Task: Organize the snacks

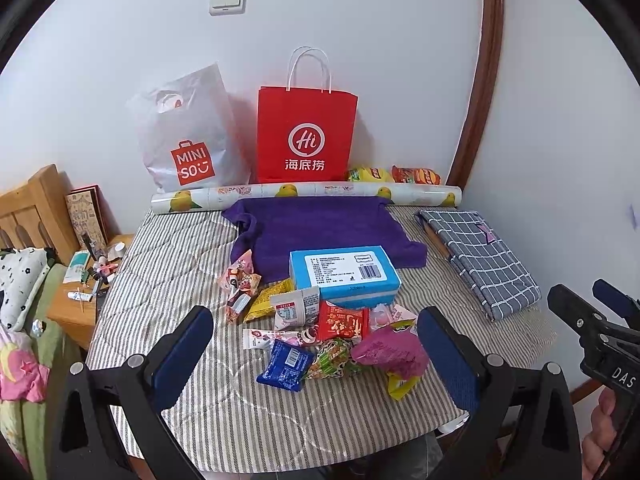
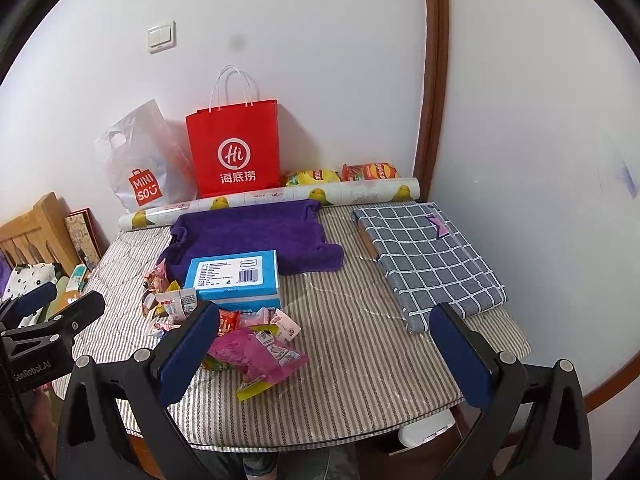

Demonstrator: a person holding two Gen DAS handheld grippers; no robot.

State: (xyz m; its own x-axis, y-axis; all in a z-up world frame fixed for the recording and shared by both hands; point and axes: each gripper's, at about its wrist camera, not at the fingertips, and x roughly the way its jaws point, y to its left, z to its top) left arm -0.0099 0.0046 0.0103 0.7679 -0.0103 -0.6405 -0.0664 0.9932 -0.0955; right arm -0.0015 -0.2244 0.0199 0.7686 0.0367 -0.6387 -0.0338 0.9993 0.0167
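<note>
A heap of small snack packets point(image 1: 320, 332) lies on the striped tablecloth point(image 1: 168, 264), in front of a blue box point(image 1: 344, 276). A pink packet point(image 1: 392, 350) and a dark blue packet point(image 1: 286, 364) sit at the near side of the heap. My left gripper point(image 1: 316, 354) is open and hangs just before the heap, touching nothing. The right wrist view shows the same pink packet point(image 2: 260, 354) and blue box point(image 2: 234, 278) to the left. My right gripper point(image 2: 324, 354) is open over bare cloth, right of the heap. Two chip bags point(image 1: 394, 175) lie at the back wall.
A red paper bag point(image 1: 306, 136) and a white plastic bag point(image 1: 188, 136) stand against the wall behind a paper roll point(image 1: 304, 194). A purple towel point(image 1: 320, 232) lies mid-table. A folded checked cloth point(image 2: 428, 260) lies on the right. A cluttered wooden nightstand point(image 1: 86, 280) stands left.
</note>
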